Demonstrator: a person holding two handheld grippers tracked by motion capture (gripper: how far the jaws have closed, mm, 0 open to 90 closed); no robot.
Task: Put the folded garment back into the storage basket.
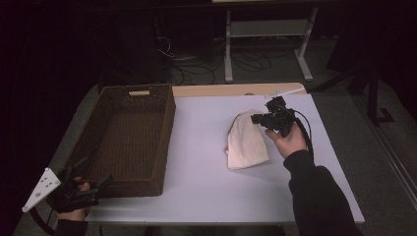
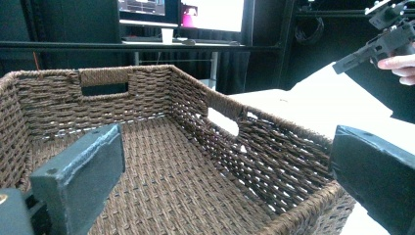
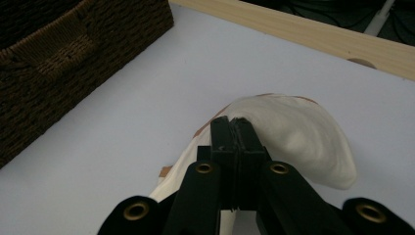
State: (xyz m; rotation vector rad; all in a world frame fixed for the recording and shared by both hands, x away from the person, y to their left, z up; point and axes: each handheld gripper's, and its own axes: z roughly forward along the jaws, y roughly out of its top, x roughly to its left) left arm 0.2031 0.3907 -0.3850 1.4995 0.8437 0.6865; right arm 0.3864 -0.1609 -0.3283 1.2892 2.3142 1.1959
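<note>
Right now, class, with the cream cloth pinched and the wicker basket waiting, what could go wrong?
1. The right hand-held gripper pinches only a fold of the folded cream cloth; it may slip or unfold.
2. Trailing cloth could catch the rectangular brown wicker basket rim.
3. The open left hand-held gripper sits at the basket's near corner and may nudge it.

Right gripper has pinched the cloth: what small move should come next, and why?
Probably lift a little more, then carry toward the basket. The right gripper is shut on the cream cloth, whose far end is raised while the rest lies on the table; the basket looks empty.
</note>
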